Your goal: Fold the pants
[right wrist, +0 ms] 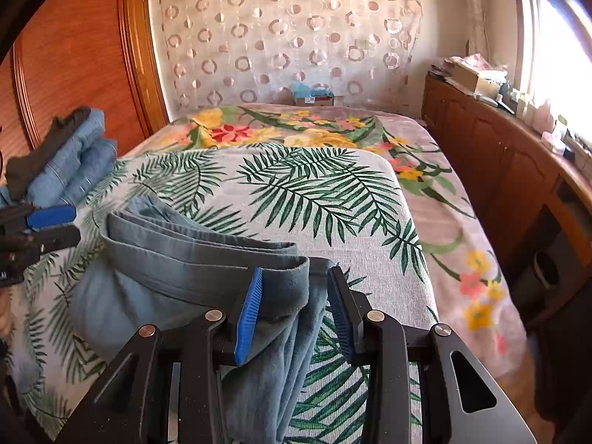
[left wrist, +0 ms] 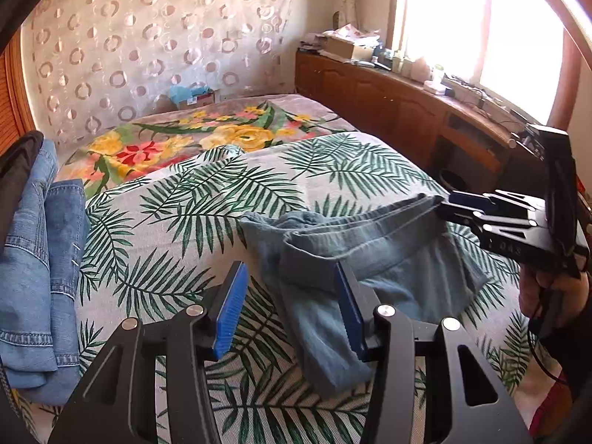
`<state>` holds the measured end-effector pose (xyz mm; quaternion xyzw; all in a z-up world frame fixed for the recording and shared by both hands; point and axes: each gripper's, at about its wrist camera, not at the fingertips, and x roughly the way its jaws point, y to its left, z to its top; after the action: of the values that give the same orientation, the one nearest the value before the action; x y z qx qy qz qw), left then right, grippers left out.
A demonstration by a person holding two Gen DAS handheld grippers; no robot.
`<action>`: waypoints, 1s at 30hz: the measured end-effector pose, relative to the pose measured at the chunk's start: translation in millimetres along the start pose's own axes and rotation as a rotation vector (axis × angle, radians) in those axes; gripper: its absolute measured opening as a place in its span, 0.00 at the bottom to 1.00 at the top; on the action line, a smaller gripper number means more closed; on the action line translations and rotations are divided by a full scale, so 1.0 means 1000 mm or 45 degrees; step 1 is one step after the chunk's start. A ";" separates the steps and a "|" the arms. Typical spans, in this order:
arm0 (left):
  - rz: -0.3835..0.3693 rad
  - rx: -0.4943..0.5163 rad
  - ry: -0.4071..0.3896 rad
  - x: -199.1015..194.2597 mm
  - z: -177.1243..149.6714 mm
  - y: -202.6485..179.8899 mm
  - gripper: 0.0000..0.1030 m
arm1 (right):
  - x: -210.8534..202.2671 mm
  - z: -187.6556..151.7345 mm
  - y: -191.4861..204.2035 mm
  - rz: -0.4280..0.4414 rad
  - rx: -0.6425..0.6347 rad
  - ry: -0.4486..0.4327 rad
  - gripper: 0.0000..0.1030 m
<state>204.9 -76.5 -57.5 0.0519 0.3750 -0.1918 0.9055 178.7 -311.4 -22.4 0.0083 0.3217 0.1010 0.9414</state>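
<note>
Pants of soft grey-blue cloth (left wrist: pixel 344 259) lie partly folded on the near half of a bed, on a palm-leaf printed white cover (left wrist: pixel 207 207). The layered waistband edge runs across the top of the bundle, and one leg trails toward the bed's near edge. The right gripper (right wrist: pixel 294 309) has the folded waistband corner between its blue ribbed pads; the left pad lies against the cloth, but whether the right pad presses it cannot be told. The left gripper (left wrist: pixel 292 307) hangs half open above the trailing leg with nothing between its pads. A stack of folded blue denim jeans (left wrist: pixel 40 259) occupies the cover's left edge, well apart from the pants. Bare leaf-print cover lies between them and beyond the bundle, up to a floral blanket (left wrist: pixel 222 137). A brown wooden cabinet (left wrist: pixel 388 103) runs along the bed's right side.
</note>
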 end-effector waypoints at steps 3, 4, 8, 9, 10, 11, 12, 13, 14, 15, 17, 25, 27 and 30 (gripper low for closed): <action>-0.022 0.028 0.018 0.005 -0.001 -0.007 0.48 | -0.006 -0.001 -0.001 0.040 0.000 -0.006 0.37; -0.027 0.034 0.029 0.009 -0.001 -0.009 0.48 | -0.008 -0.003 -0.001 0.049 -0.008 -0.008 0.37; -0.048 0.044 0.085 0.031 -0.002 -0.012 0.48 | 0.003 -0.004 0.001 0.053 -0.052 0.061 0.37; -0.042 0.045 0.108 0.040 -0.001 -0.012 0.48 | 0.008 -0.002 0.001 0.046 -0.060 0.089 0.36; -0.026 0.051 0.124 0.048 0.000 -0.012 0.48 | 0.014 0.000 0.001 0.042 -0.067 0.116 0.36; -0.011 0.056 0.134 0.054 0.001 -0.012 0.48 | 0.019 0.003 0.000 0.047 -0.067 0.128 0.31; -0.002 0.058 0.138 0.058 0.002 -0.011 0.48 | 0.022 0.006 -0.003 0.063 -0.064 0.125 0.15; 0.001 0.056 0.138 0.060 0.002 -0.010 0.48 | 0.023 0.011 -0.004 0.081 -0.064 0.113 0.10; 0.004 0.051 0.136 0.063 0.003 -0.008 0.48 | 0.022 0.015 -0.005 0.077 -0.063 0.078 0.08; 0.013 0.043 0.127 0.065 0.005 -0.006 0.48 | 0.021 0.020 -0.007 0.054 -0.050 0.052 0.08; 0.043 0.035 0.109 0.066 0.009 -0.002 0.48 | 0.025 0.025 -0.011 0.028 -0.006 0.053 0.09; 0.075 0.022 0.078 0.047 0.010 -0.001 0.48 | 0.009 0.012 -0.006 0.026 -0.009 0.052 0.23; 0.062 0.022 0.062 0.036 0.006 -0.003 0.48 | -0.006 0.002 -0.006 0.017 -0.027 0.045 0.26; 0.013 0.016 0.047 0.018 -0.003 -0.009 0.48 | -0.024 -0.012 -0.006 0.033 -0.026 0.046 0.30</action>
<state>210.8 -89.5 -71.6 0.0629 0.3903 -0.1886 0.8990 154.4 -322.5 -18.2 0.0009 0.3375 0.1165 0.9341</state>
